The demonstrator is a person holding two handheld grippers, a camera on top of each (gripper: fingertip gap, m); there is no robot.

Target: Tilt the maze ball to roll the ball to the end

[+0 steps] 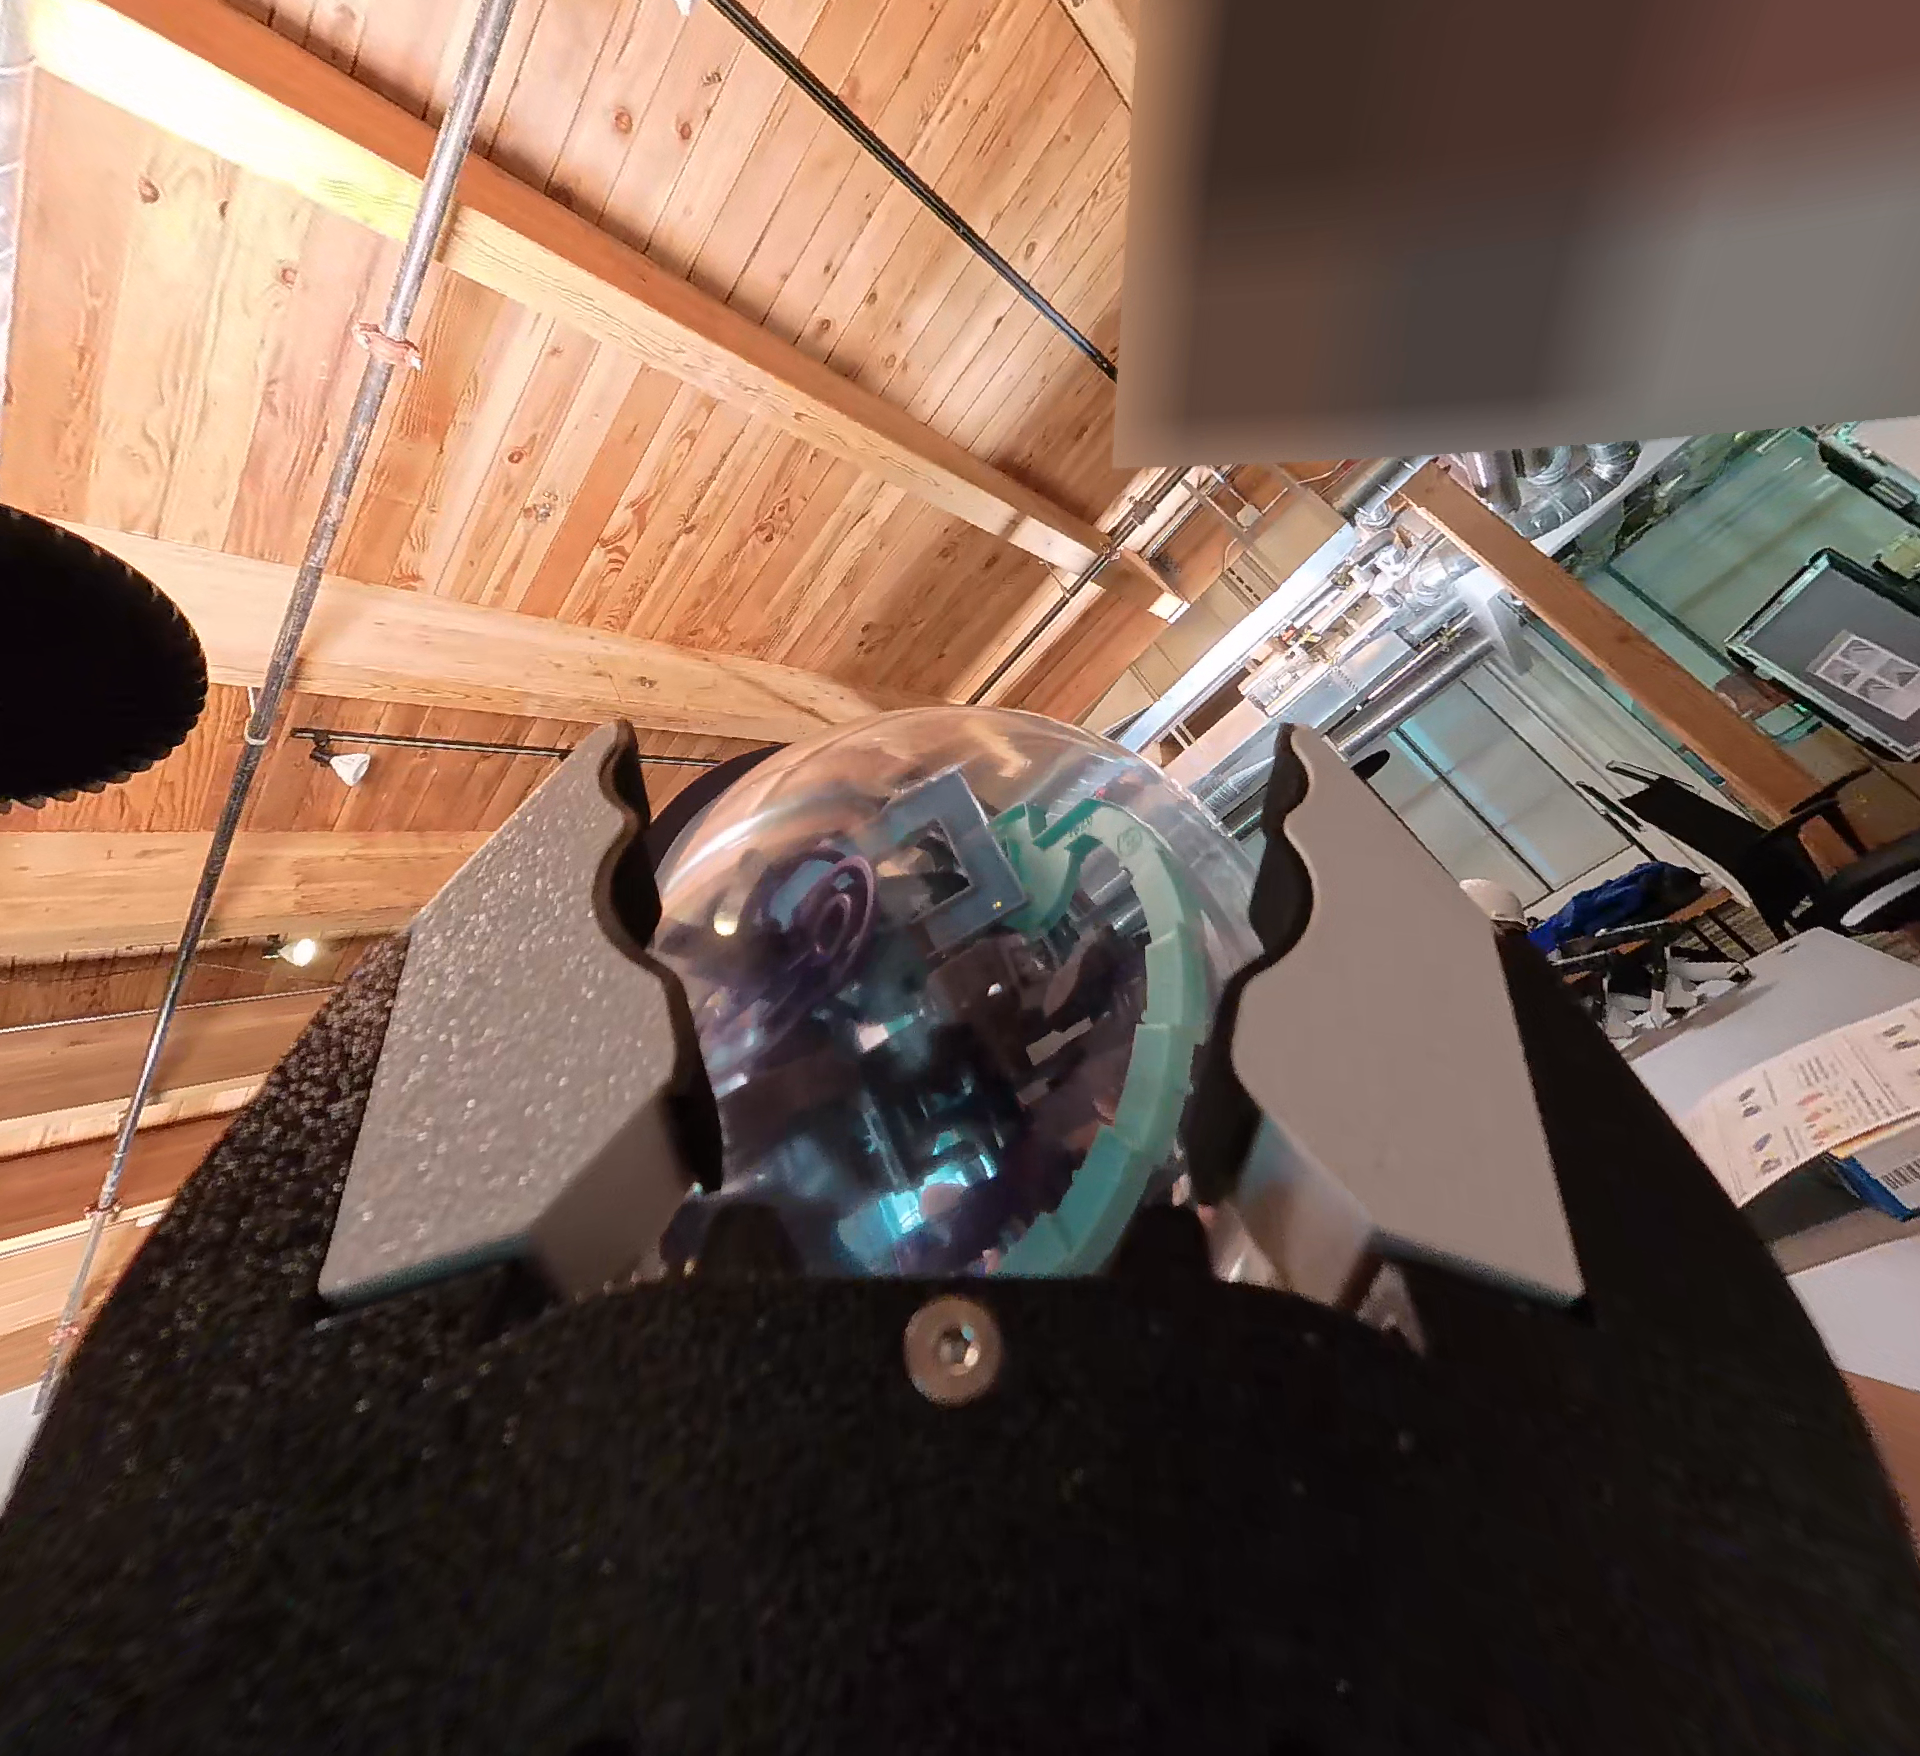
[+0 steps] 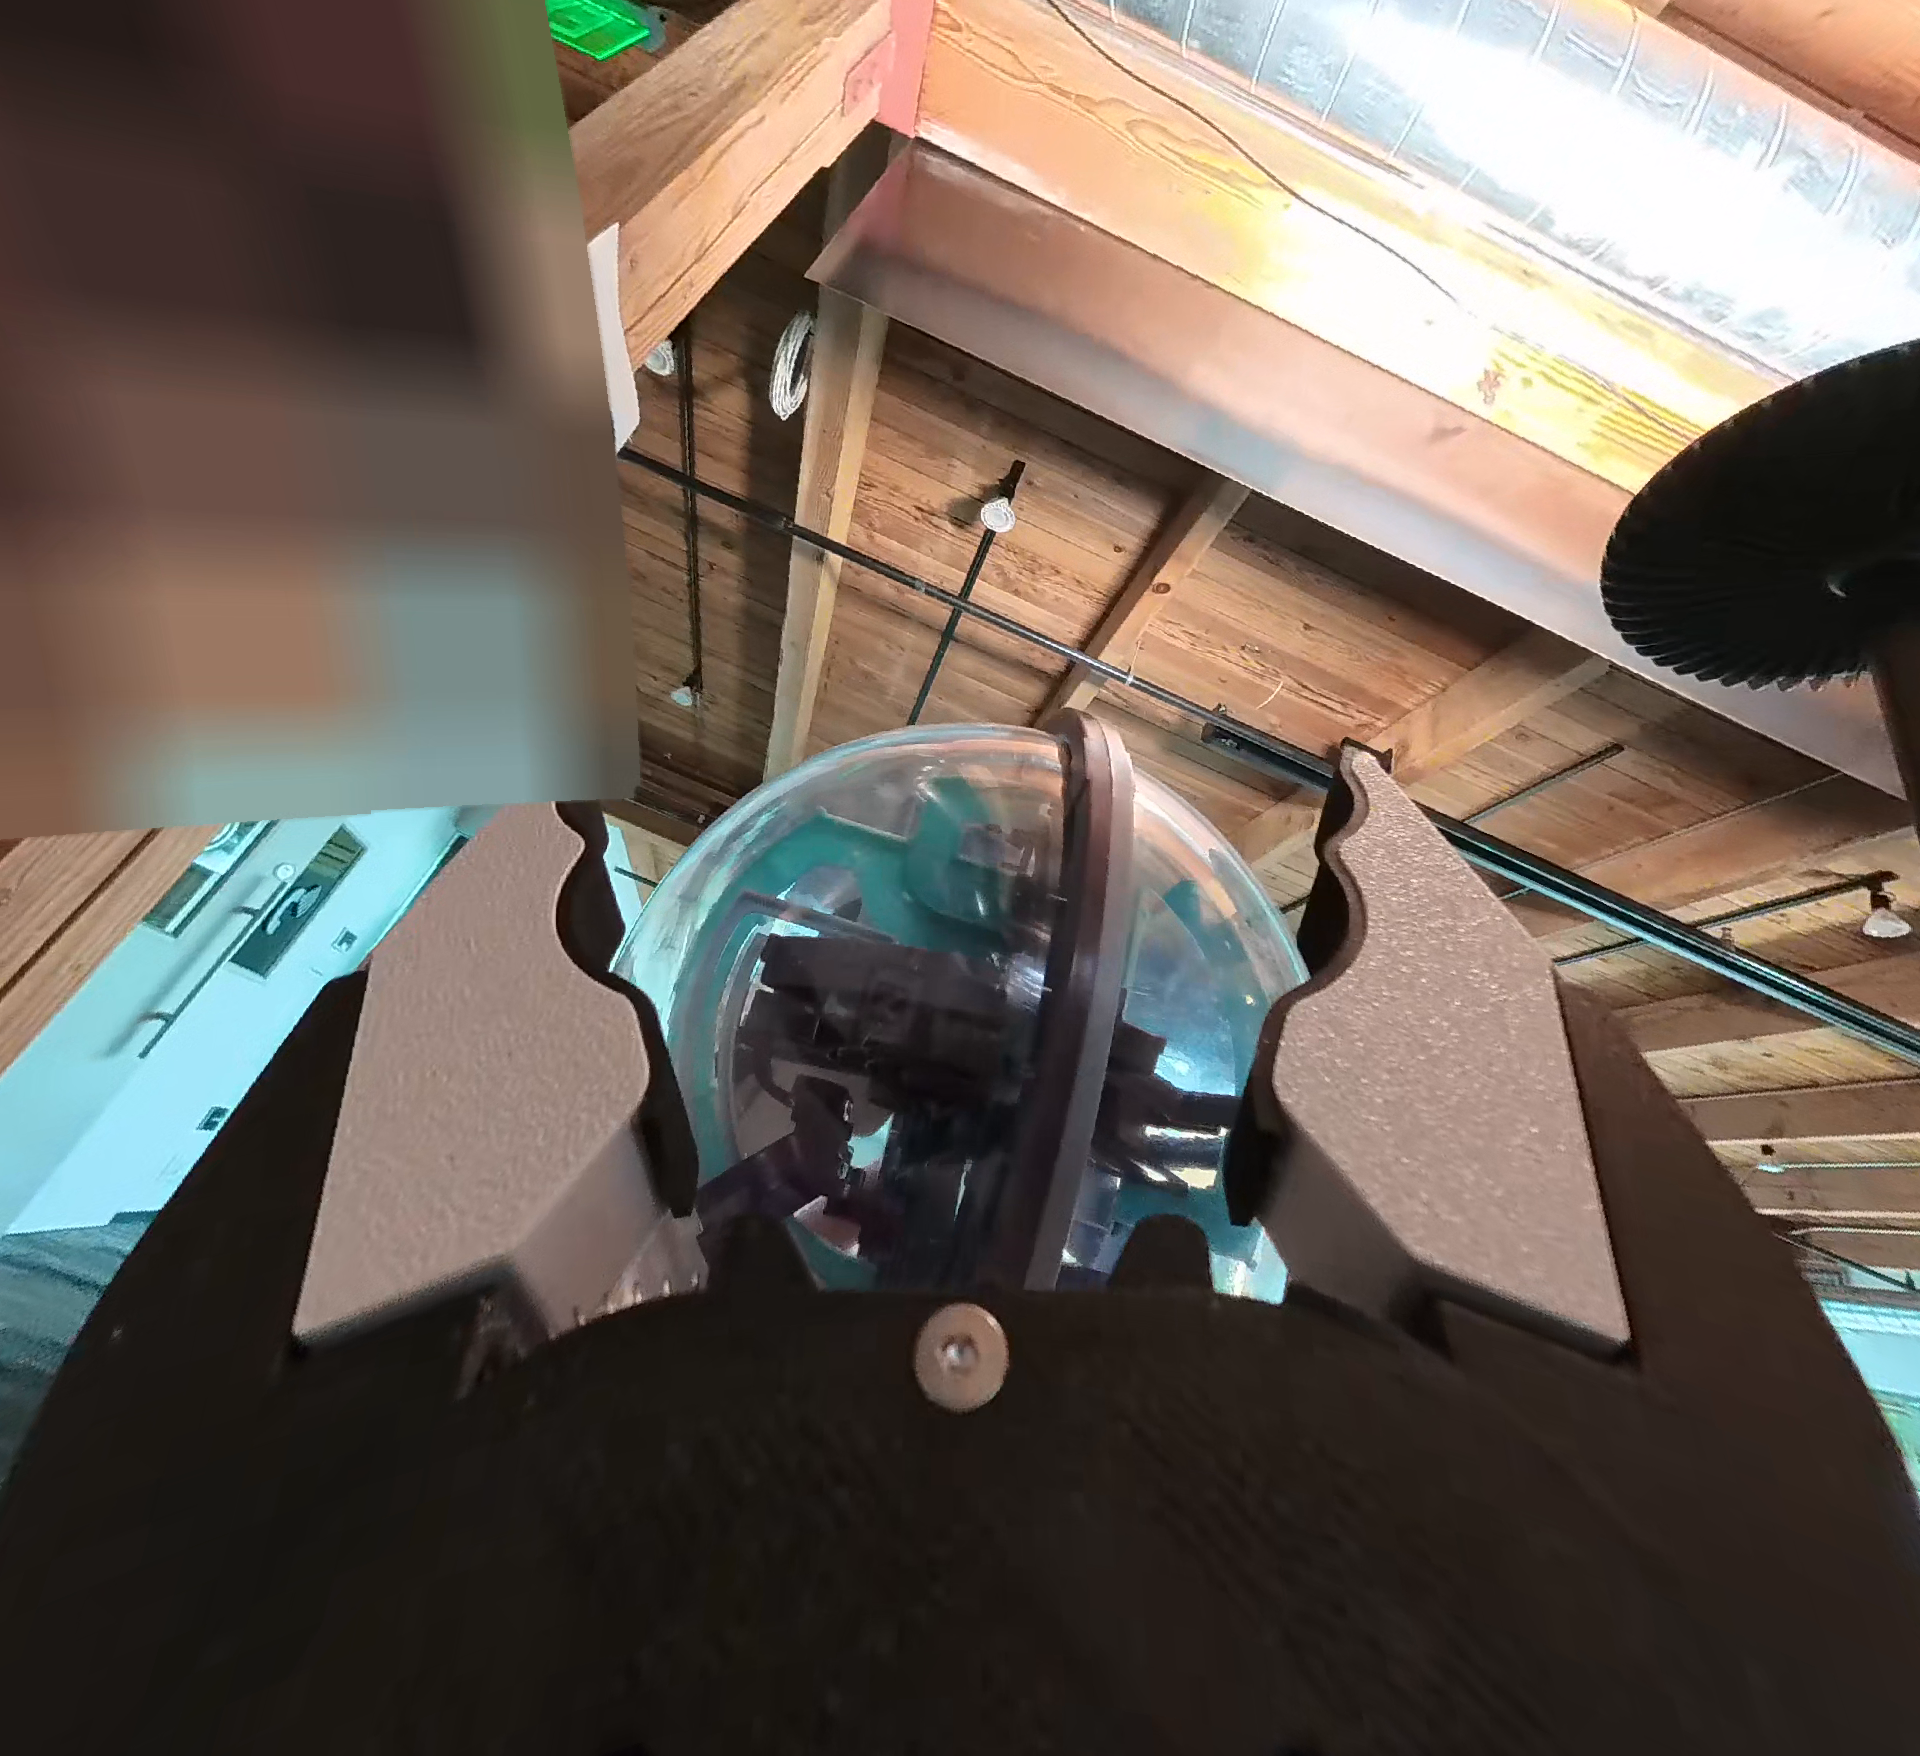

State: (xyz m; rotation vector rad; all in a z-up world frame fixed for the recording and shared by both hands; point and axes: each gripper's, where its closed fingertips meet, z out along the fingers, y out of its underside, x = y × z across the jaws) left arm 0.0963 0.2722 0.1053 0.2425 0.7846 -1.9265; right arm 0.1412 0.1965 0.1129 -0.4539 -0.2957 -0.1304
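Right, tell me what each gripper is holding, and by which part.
Both hold the maze ball: left gripper and right gripper each clamp its clear outer shell.

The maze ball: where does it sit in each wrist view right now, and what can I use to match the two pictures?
Left wrist view: the maze ball sits low in the centre, between the left gripper fingers.
Right wrist view: it sits low in the centre again, between the right gripper fingers.
Shared landmark: the black pleated disc, at the left edge in the left view and at the right edge in the right view.
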